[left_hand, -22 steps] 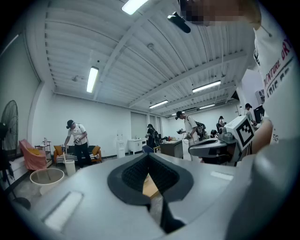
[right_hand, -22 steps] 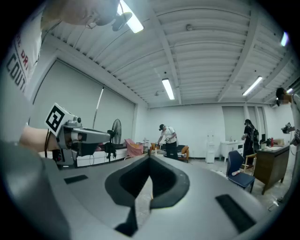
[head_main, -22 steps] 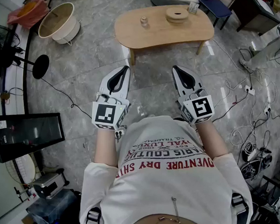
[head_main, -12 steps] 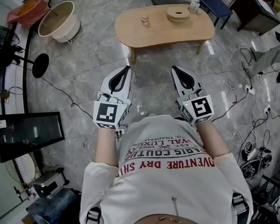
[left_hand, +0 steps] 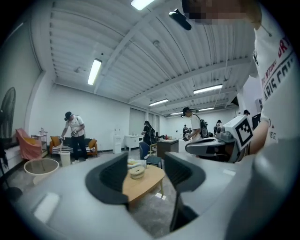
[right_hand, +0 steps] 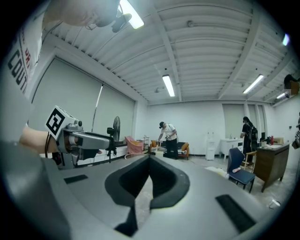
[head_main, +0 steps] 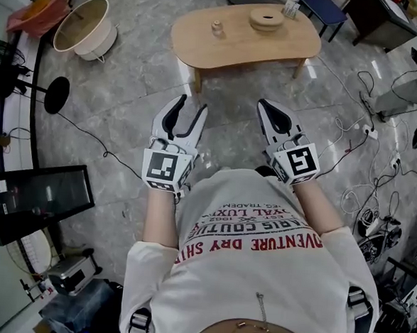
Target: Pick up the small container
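Grey marble floor (head_main: 129,85) separates you from the low wooden counter (head_main: 238,47), where the small container (head_main: 217,29) stands toward the left end, well apart from both tongs. Your left tongs (head_main: 190,105) are parted and empty, aimed at the counter, probably readied for the reach. Your right tongs (head_main: 266,106) are pressed together on nothing, likely just idle.

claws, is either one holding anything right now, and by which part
Nothing is held. The left claw is open with nothing between its jaws; the right claw is shut, empty.
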Demonstrator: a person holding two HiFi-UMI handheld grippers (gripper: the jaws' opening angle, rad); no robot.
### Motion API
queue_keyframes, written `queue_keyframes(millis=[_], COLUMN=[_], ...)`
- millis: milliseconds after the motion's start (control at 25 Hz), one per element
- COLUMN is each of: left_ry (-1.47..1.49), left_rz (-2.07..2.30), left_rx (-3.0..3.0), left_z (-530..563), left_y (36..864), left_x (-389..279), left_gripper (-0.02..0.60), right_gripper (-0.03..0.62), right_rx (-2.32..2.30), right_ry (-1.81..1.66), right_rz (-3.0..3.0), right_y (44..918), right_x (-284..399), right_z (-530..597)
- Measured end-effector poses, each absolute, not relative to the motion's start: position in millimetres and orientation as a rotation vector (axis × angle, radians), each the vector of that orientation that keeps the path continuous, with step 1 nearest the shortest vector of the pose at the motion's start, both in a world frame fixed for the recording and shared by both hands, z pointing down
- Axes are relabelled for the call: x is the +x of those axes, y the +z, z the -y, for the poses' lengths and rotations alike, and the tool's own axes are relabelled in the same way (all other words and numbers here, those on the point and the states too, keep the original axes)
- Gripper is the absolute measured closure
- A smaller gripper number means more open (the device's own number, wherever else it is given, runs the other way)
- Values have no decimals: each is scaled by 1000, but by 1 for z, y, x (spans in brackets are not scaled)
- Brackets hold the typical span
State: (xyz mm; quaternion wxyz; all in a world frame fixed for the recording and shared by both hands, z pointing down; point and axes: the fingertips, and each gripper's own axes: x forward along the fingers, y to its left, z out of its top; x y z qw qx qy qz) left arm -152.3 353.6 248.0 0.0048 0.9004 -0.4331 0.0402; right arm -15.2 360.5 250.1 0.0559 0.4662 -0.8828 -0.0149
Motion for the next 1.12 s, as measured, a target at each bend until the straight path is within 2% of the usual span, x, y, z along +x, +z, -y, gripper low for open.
queue_keyframes(millis=[40,240,680,1120], left_ry=[115,144,186,236], left_rz=[1333,1361,1445,1635], left_rx=[2817,2801,2722,2553], left_z=[-352,-335,-268,-128], left_y=[250,256,273,270], left_x=[-149,-146,-136,-93], left_gripper=[313,241,219,219], right_gripper=[598,598,599,599], right_rx=[1419,1427,1349,1126], right_ry=[-29,32,108,121], right_rz=[2672,2654,2702,2817], right_y=[252,258,283,272], right_x=[-14,-7,8,45], right_z=[-359,-347,-273,-104])
